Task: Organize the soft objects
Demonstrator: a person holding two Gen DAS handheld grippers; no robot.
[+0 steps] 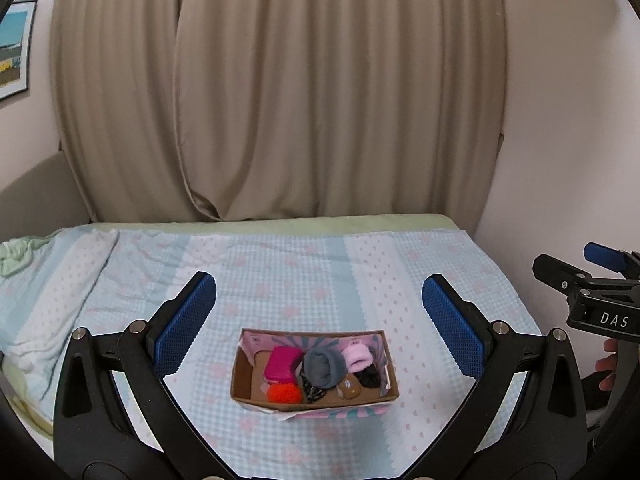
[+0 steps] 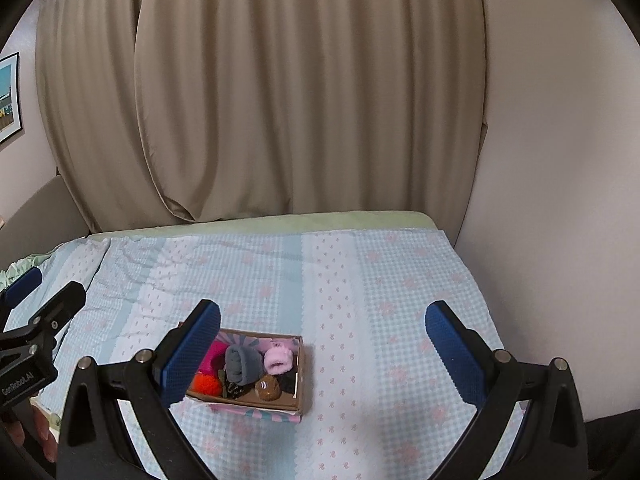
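A small cardboard box [image 1: 240,368] stands on the bed, also in the right wrist view [image 2: 301,380]. It holds soft items: a magenta pouch [image 1: 283,364], a grey rolled sock [image 1: 323,368], a pink fluffy scrunchie [image 1: 358,357], an orange pom-pom [image 1: 283,393], a brown piece [image 1: 350,389] and black items [image 1: 368,378]. My left gripper [image 1: 319,320] is open and empty, above and in front of the box. My right gripper [image 2: 323,346] is open and empty, with the box beside its left finger. Nothing is held.
The bed has a light blue checked cover [image 1: 300,272] with a green sheet edge [image 1: 280,224] at the far side. Beige curtains [image 1: 320,100] hang behind. A wall [image 2: 560,160] runs along the bed's right side. A crumpled green cloth [image 1: 16,254] lies far left.
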